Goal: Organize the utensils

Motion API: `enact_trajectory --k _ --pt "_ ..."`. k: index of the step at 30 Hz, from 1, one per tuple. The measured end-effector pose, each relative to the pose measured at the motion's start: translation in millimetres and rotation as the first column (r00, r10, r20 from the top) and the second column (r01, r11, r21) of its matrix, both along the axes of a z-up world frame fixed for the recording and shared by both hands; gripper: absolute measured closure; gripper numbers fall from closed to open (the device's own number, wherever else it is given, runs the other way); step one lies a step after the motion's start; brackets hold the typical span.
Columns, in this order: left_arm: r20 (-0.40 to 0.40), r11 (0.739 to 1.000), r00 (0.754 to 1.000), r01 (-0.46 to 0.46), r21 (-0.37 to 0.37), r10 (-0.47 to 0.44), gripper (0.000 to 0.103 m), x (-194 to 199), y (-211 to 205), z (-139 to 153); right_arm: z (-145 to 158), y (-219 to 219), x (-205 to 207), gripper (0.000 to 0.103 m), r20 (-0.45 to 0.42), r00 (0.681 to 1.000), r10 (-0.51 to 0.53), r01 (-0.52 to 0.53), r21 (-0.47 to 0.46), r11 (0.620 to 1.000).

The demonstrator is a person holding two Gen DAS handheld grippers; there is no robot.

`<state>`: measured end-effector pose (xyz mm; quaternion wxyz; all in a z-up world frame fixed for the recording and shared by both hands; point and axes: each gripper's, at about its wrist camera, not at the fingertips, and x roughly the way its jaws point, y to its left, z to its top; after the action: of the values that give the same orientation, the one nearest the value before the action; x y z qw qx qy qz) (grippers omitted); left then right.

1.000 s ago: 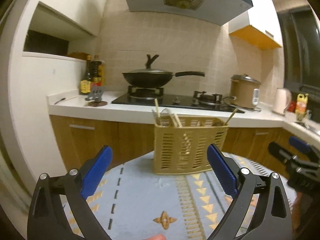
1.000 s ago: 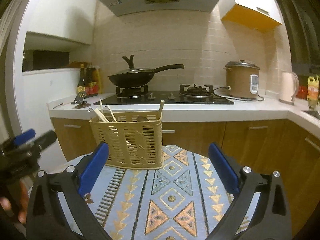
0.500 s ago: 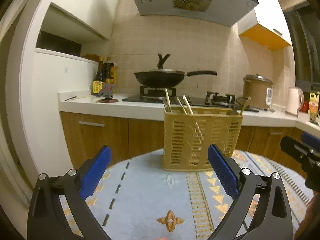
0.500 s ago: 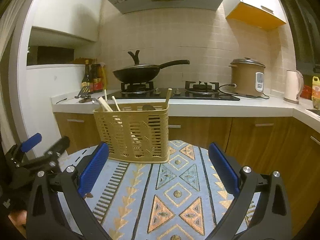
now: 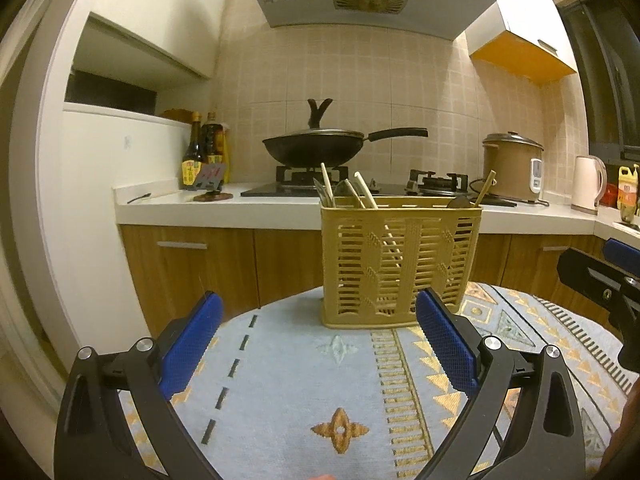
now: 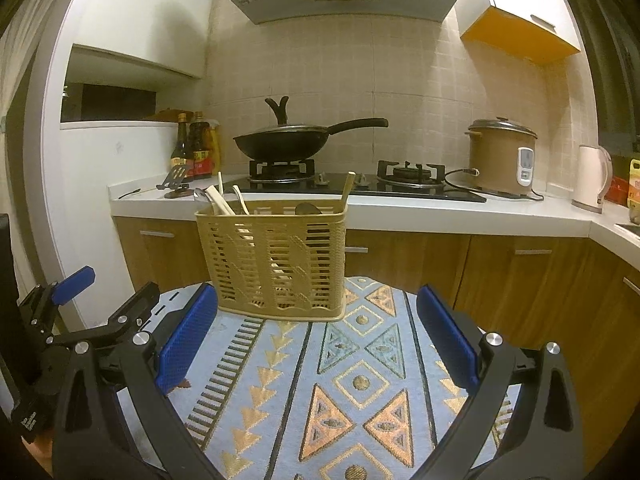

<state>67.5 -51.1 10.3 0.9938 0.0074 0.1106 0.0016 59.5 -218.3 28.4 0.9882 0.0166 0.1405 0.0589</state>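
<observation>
A tan slotted utensil basket [image 5: 400,264] stands upright on a round surface [image 5: 304,392] covered by a blue patterned cloth, in a kitchen. Chopsticks [image 5: 362,194] and spoons [image 6: 308,209] stick up from the basket's compartments. The left gripper [image 5: 318,338] and right gripper [image 6: 316,330] hover low over the cloth, near the basket, both with jaws spread wide and holding nothing. Behind, a black wok [image 5: 316,148] sits on a stove.

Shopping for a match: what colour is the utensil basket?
Tan-yellow utensil basket; clearest in the left wrist view.
</observation>
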Motion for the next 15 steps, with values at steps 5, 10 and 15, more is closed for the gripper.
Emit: enact_trajectory --k 5,10,15 --pt "0.003 0.999 1.0 0.001 0.035 -0.002 0.009 -1.0 -6.1 -0.9 -0.6 1.2 0.1 0.008 -0.001 1.0 -0.004 0.004 -0.006 1.0" --pt "-0.001 0.999 1.0 0.004 0.045 -0.004 0.009 -0.7 -7.9 -1.9 -2.0 2.7 1.5 0.008 -0.005 1.0 -0.006 0.006 -0.013 1.0" --pt "-0.011 1.0 1.0 0.006 0.031 -0.006 0.009 1.5 -5.4 -1.3 -2.4 2.9 1.3 0.008 -0.007 1.0 -0.007 0.007 -0.013 1.0"
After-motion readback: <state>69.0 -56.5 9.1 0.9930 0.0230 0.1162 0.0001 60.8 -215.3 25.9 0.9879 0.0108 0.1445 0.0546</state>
